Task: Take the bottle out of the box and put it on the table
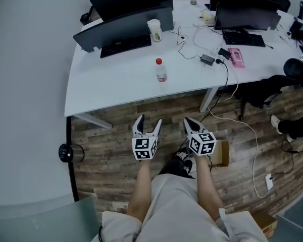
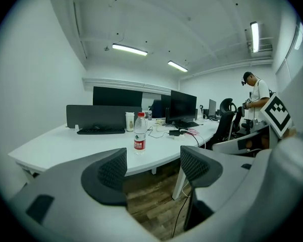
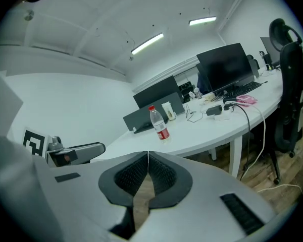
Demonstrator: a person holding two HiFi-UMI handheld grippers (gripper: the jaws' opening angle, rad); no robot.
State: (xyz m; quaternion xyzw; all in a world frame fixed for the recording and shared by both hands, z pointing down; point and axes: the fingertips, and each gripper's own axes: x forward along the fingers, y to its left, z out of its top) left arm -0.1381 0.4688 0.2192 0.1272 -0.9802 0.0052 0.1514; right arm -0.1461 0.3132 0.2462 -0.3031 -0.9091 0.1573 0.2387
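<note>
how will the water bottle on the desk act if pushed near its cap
The water bottle stands upright, tall and narrow, so it would probably tip, then might roll on its round side. Its clear plastic likely flexes under a squeeze. Its fill level cannot be told, so weight is uncertain.

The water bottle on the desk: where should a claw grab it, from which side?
Probably round the straight body of the bottle, at its red label, coming level from the near edge of the table: it stands upright with bare surface in front, and the open left gripper faces it.
</note>
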